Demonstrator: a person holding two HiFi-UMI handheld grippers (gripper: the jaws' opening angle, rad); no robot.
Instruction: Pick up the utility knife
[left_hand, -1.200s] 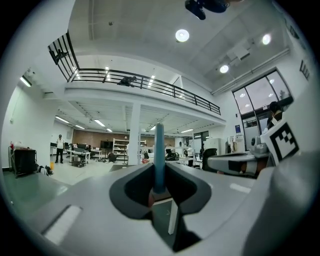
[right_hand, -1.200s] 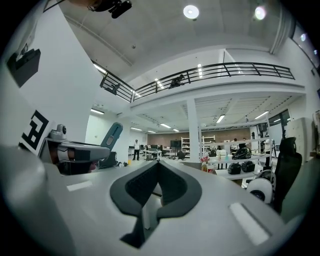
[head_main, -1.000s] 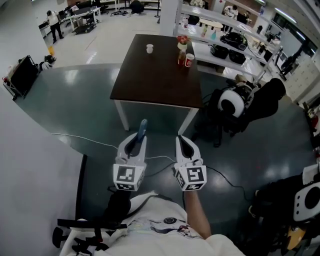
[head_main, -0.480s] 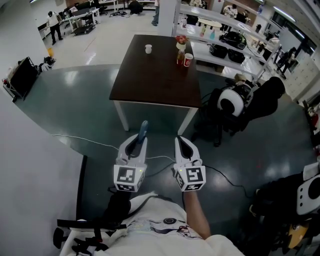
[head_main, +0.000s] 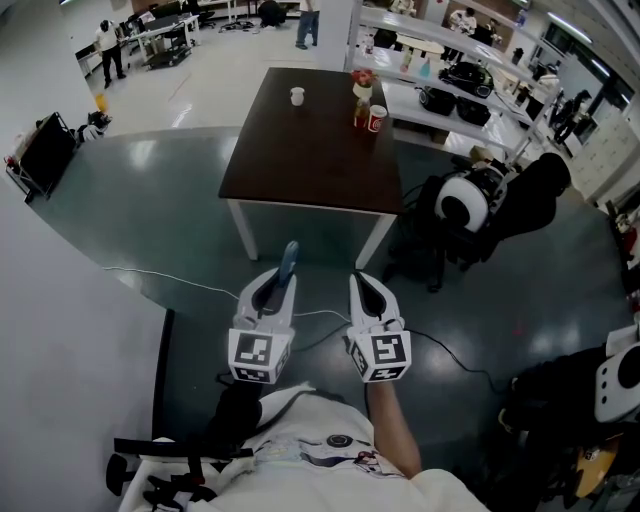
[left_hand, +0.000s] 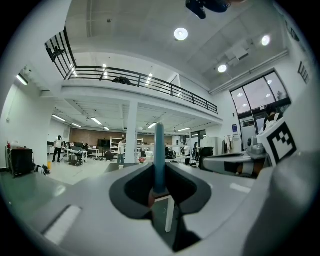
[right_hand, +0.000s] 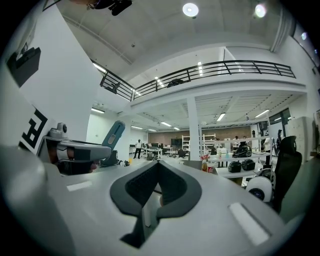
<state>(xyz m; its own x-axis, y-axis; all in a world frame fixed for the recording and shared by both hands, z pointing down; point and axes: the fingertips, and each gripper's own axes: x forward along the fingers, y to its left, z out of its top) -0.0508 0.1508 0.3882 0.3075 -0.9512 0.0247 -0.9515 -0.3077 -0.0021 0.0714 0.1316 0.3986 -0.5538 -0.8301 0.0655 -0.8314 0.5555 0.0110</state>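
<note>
The utility knife (head_main: 287, 258) is slim and blue, and it sticks out forward from between the jaws of my left gripper (head_main: 274, 288). In the left gripper view the knife (left_hand: 159, 152) stands upright in the middle, with the left gripper (left_hand: 159, 192) shut on its lower end. My right gripper (head_main: 362, 284) is held just to the right of the left one, jaws together and nothing in them. In the right gripper view the right gripper (right_hand: 159, 167) has its tips touching, and the knife (right_hand: 114, 140) shows at the left beside it. Both grippers are held level over the floor, short of the table.
A dark brown table (head_main: 300, 165) stands ahead, bearing a white cup (head_main: 298, 96), a red can (head_main: 378, 120) and a small vase (head_main: 363, 98). A black chair with a white round device (head_main: 478, 205) is at the right. A cable (head_main: 170, 282) runs across the green floor.
</note>
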